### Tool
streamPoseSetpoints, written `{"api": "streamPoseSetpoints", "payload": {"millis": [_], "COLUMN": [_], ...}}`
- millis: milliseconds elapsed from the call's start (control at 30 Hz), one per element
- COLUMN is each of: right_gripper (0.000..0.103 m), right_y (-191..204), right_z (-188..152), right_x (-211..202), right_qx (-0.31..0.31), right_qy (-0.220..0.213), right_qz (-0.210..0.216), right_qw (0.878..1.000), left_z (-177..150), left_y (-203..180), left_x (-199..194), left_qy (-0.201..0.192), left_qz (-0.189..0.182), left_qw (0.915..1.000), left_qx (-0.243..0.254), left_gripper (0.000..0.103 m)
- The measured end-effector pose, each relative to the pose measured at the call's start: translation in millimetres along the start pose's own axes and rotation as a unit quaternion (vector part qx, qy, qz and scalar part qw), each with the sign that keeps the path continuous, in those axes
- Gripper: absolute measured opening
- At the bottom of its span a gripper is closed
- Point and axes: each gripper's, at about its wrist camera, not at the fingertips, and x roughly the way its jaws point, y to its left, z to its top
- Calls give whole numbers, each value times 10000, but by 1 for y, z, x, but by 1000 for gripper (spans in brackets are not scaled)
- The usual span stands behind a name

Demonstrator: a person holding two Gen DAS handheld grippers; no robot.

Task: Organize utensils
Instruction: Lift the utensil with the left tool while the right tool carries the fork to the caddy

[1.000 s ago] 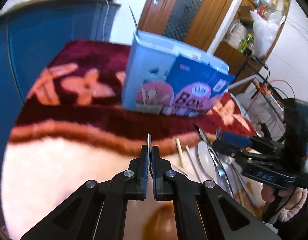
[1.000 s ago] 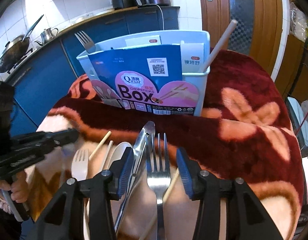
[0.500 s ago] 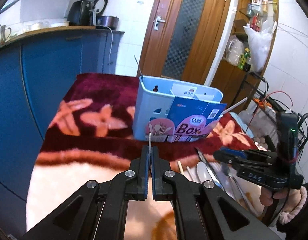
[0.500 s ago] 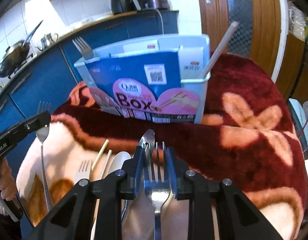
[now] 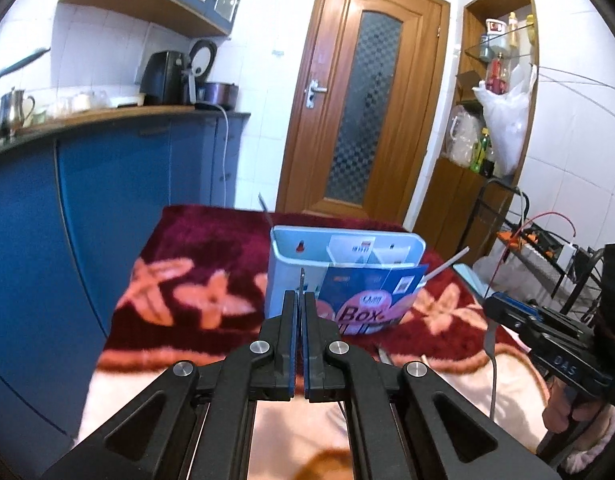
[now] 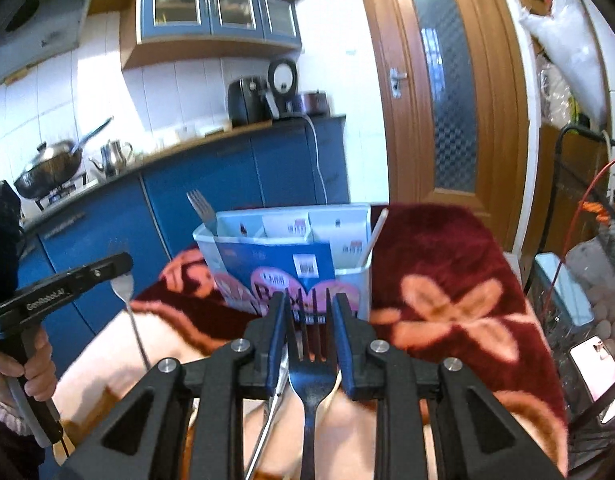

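1. Kitchen cupboards and a wooden door are standing behind a blanket-covered table point(image 5: 211, 256). From the left wrist, the left gripper point(image 5: 299, 300) is pinching a fork point(image 5: 302, 278) edge-on, jaws nearly together; the holder box point(image 5: 343, 276) is sitting just ahead, reading "Box".
2. From the right wrist, the right gripper point(image 6: 310, 312) is clamping a second fork point(image 6: 312, 364) by its neck, tines forward, with the box beyond.
3. Both forks are travelling toward the box; next, each probably needs tipping upright over a compartment.
4. "GenRobot.AI" is showing on the left gripper's side.
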Motion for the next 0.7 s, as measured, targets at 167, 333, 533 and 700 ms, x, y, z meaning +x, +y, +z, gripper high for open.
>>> {"api": "streamPoseSetpoints", "payload": {"millis": [167, 333, 533, 700], "right_gripper": [25, 25, 24, 23], "right_y": [2, 3, 7, 10], "right_z": [8, 20, 36, 51], "right_x": [-15, -26, -27, -26], "right_qx": [26, 30, -46, -139], "right_qy": [-327, -594, -769, -866], "right_qz": [-40, -60, -142, -195], "right_qw": [9995, 9982, 9969, 9960], "left_z": [11, 24, 48, 75], "left_y": [-6, -12, -19, -26], "left_x": [-8, -16, -22, -23], "left_qy": [-175, -370, -640, -1000], "left_qz": [-7, 21, 121, 359], "left_qw": [9998, 9992, 9976, 9933], "left_qx": [60, 122, 234, 452], "left_gripper": [1, 1, 1, 1]}}
